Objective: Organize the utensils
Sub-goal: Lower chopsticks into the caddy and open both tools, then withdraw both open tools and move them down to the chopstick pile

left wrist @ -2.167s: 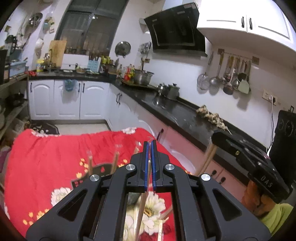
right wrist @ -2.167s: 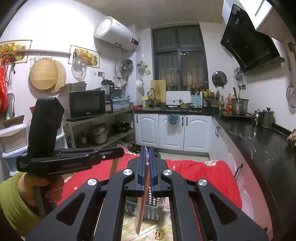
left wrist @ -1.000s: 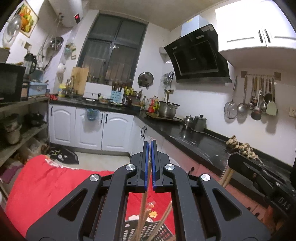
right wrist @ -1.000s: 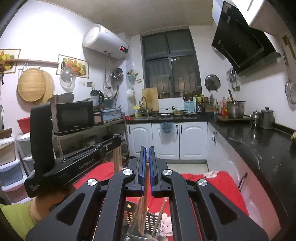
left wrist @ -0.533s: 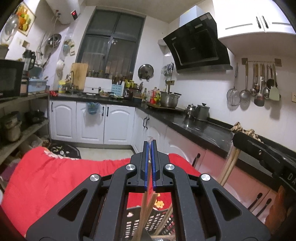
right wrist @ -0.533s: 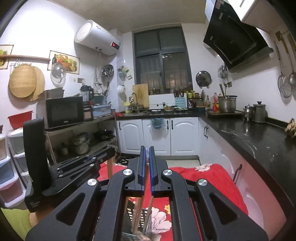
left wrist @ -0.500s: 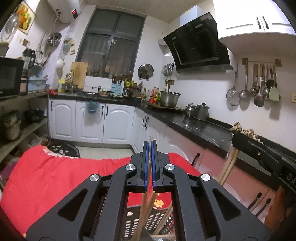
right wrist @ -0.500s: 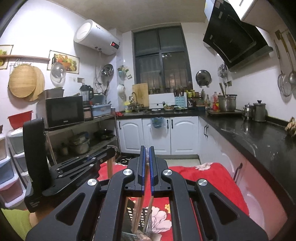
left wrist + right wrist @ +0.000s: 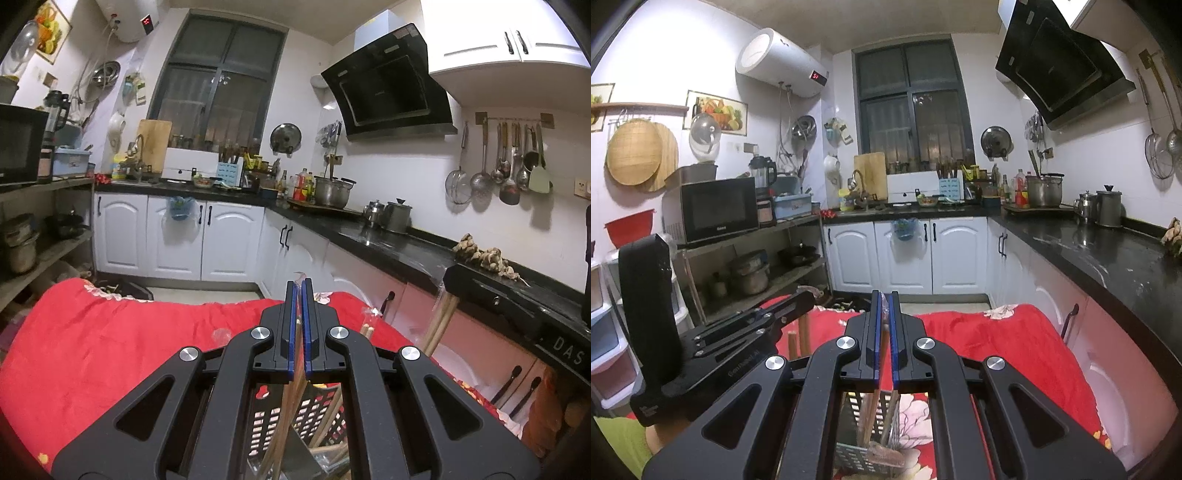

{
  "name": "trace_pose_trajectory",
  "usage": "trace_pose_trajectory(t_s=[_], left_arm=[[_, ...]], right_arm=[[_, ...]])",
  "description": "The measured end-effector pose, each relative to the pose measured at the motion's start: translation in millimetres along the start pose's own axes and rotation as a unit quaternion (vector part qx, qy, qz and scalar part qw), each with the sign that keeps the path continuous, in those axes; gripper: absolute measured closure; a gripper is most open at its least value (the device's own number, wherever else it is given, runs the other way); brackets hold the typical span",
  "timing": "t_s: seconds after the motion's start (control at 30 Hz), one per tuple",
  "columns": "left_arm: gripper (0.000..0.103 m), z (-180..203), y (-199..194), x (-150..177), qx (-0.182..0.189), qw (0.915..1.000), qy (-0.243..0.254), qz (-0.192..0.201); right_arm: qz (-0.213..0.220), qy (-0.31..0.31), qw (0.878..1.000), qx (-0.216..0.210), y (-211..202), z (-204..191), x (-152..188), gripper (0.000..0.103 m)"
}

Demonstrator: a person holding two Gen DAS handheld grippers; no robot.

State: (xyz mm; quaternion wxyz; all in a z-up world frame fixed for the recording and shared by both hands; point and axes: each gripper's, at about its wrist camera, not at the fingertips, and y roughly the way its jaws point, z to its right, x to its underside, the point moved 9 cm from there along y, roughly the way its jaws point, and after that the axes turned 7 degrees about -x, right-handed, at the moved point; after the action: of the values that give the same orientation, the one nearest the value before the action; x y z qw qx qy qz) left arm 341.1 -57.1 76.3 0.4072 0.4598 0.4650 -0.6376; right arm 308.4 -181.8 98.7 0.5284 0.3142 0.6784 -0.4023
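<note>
My left gripper point(image 9: 299, 283) is shut on a pair of wooden chopsticks point(image 9: 285, 406) in a clear wrapper. They hang down into a dark slotted utensil basket point(image 9: 264, 417) on the red flowered tablecloth point(image 9: 92, 350). My right gripper point(image 9: 884, 294) is shut on another pair of wrapped chopsticks point(image 9: 874, 397), whose lower ends reach into the same basket point(image 9: 852, 410). Each gripper shows in the other's view: the right gripper point(image 9: 450, 275) with its sticks point(image 9: 439, 321) on the right, the left gripper point(image 9: 809, 296) with its sticks point(image 9: 803, 334) on the left. More sticks stand in the basket.
A black countertop point(image 9: 388, 240) with pots runs along the right, over white cabinets point(image 9: 905, 254). A shelf rack with a microwave point(image 9: 718, 208) stands on the left. A person's green sleeve point(image 9: 618, 443) shows at the lower left.
Both grippers have sunk with their chopsticks, and the basket has risen further into both views. Both grips stay the same.
</note>
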Motion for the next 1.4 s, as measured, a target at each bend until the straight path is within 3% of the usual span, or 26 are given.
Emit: trace_pose_trajectory(t_s=[0.33, 0.87, 0.97, 1.0, 1.2, 1.27, 1.33, 1.4], left_arm=[[0.102, -7, -2, 10, -0.008, 0.9999, 0.011, -0.006], [0.101, -10, -3, 17, 0.003, 0.9997, 0.004, -0.026], [0.086, -9, -6, 16, 0.008, 0.9994, -0.001, -0.033], [0.076, -8, -8, 14, 0.009, 0.9995, -0.002, -0.031], [0.055, 0, -19, 6, 0.005, 0.9994, 0.001, -0.035], [0.046, 2, -24, 5, 0.006, 0.9992, 0.001, -0.039], [0.029, 3, -30, 6, 0.002, 0.999, 0.001, -0.044], [0.024, 4, -37, 8, 0.003, 0.9989, -0.001, -0.048]], right_arm=[[-0.036, 0.019, 0.999, -0.001, 5, 1, 17, 0.097], [-0.051, 0.031, 0.998, 0.013, -20, 9, 20, 0.067], [-0.055, 0.032, 0.998, 0.019, -27, 11, 21, 0.061], [-0.055, 0.032, 0.998, 0.02, -29, 11, 21, 0.059], [-0.057, 0.032, 0.997, 0.031, -49, 14, 26, 0.045], [-0.059, 0.036, 0.997, 0.035, -55, 17, 29, 0.042], [-0.064, 0.038, 0.997, 0.035, -59, 18, 34, 0.04], [-0.067, 0.042, 0.996, 0.038, -63, 20, 38, 0.036]])
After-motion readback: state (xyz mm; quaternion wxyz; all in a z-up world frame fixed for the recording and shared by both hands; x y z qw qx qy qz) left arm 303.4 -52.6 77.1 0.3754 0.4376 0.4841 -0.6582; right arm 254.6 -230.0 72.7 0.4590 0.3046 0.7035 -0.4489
